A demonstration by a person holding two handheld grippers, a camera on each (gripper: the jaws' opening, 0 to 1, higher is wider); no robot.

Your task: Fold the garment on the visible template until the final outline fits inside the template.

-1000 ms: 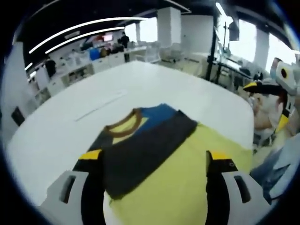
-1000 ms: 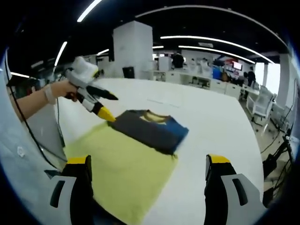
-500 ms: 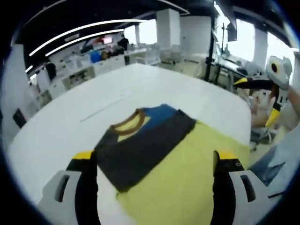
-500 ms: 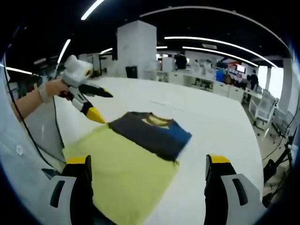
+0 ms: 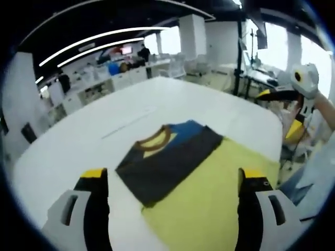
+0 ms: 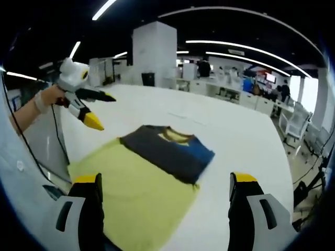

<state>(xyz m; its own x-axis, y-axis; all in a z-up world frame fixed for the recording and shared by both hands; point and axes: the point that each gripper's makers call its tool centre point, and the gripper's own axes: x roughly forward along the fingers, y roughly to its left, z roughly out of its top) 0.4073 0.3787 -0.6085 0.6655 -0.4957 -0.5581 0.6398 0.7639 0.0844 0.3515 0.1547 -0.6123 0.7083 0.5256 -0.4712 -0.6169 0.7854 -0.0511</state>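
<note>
The folded garment [image 5: 166, 159], dark grey with a blue patch and a brown collar over yellow, lies flat on the far part of the yellow template [image 5: 214, 201] on the white table [image 5: 157, 99]. My left gripper [image 5: 172, 177] is open with nothing between its jaws, held above the near side of the garment. The right gripper view shows the garment [image 6: 168, 149] on the template [image 6: 133, 193], with the left gripper [image 6: 103, 111] in the air to its left, apart from the cloth. My right gripper [image 6: 162, 180] is open and holds nothing; it also appears as the right gripper [image 5: 281, 112].
The table [image 6: 241, 130] stretches wide beyond the garment, with a thin line marked on it [image 5: 131, 119]. A person's hand [image 6: 44, 99] holds the left gripper. Office desks [image 5: 120, 70] and chairs [image 6: 293, 117] stand past the far edge, and a dark stand [image 5: 242, 57] rises at the right.
The left gripper's yellow tip was at the garment's near corner; it has since lifted up and away to the side. The garment and template lie as before.
</note>
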